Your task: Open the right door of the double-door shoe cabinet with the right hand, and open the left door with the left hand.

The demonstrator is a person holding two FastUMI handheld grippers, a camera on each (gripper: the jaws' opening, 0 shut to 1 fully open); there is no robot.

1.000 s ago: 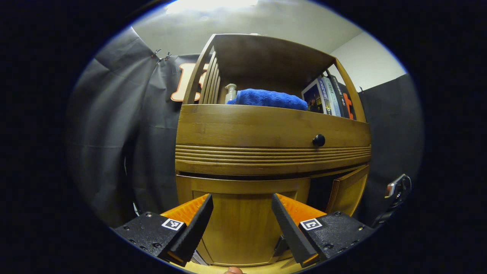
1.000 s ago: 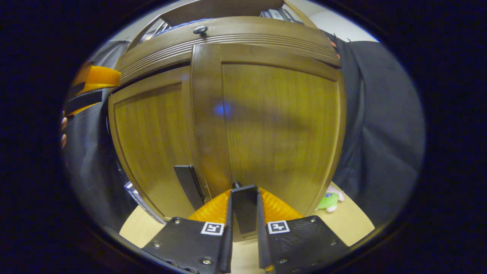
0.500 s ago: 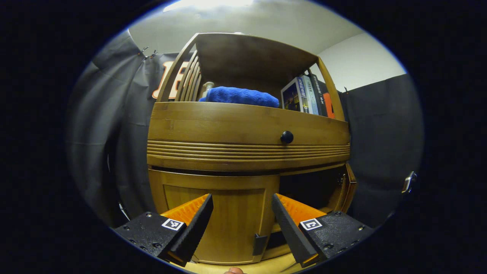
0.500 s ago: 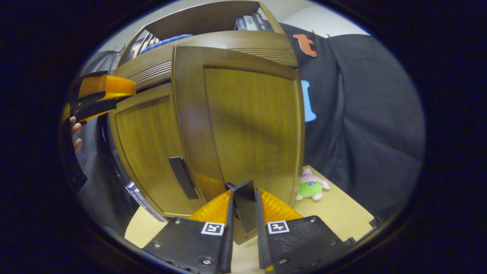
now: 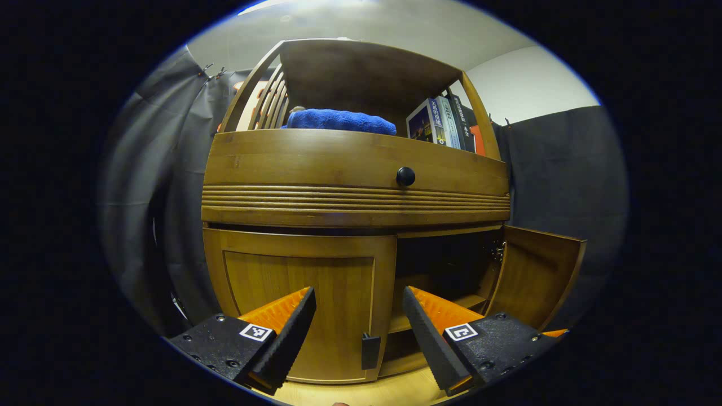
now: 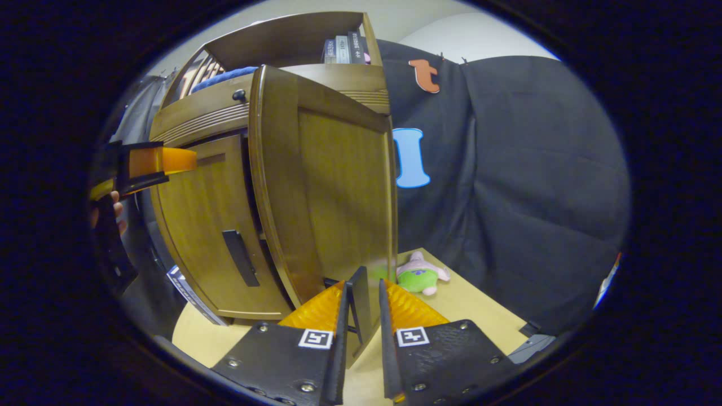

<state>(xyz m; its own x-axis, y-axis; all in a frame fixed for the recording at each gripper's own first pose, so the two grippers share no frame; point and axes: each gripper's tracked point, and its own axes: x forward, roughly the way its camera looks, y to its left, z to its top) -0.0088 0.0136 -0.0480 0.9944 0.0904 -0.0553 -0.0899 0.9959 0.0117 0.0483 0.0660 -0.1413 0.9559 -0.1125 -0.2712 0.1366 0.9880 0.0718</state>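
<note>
Shoe cabinet (image 5: 355, 194): a rigid wooden unit in warm brown, smooth and faintly glossy, with a ribbed band under a drawer front that carries a small round black knob (image 5: 405, 176); it stands on a pale wooden floor (image 6: 451, 304) against the dark cloth wall. Judged heavy and stiff, so it should stay put while a door swings. Right door (image 6: 333, 186): a flat framed panel, swung well out from the cabinet front; in the left gripper view it stands open at far right (image 5: 536, 276), with the dark interior and a shelf edge exposed. It likely turns light on its hinges but is hard and slick, so the handle is the place to hold. Right gripper (image 6: 361, 307): jaws drawn narrow, both fingers pressing a thin dark handle (image 6: 359, 301) at the door's free edge. Left door (image 5: 299, 304): same framed panel, lying flush and closed; its short dark vertical pull handle (image 5: 370, 351) sits low at the inner edge, the sensible grip point. Left gripper (image 5: 358, 316): jaws spread wide, holding nothing, hovering near the left door and apart from its handle. On the open top shelf: a folded blue towel (image 5: 338, 120), soft and nubby, and upright books (image 5: 445, 121) to its right. A small green-and-pink plush toy (image 6: 422, 276) lies on the floor beyond the right door.
</note>
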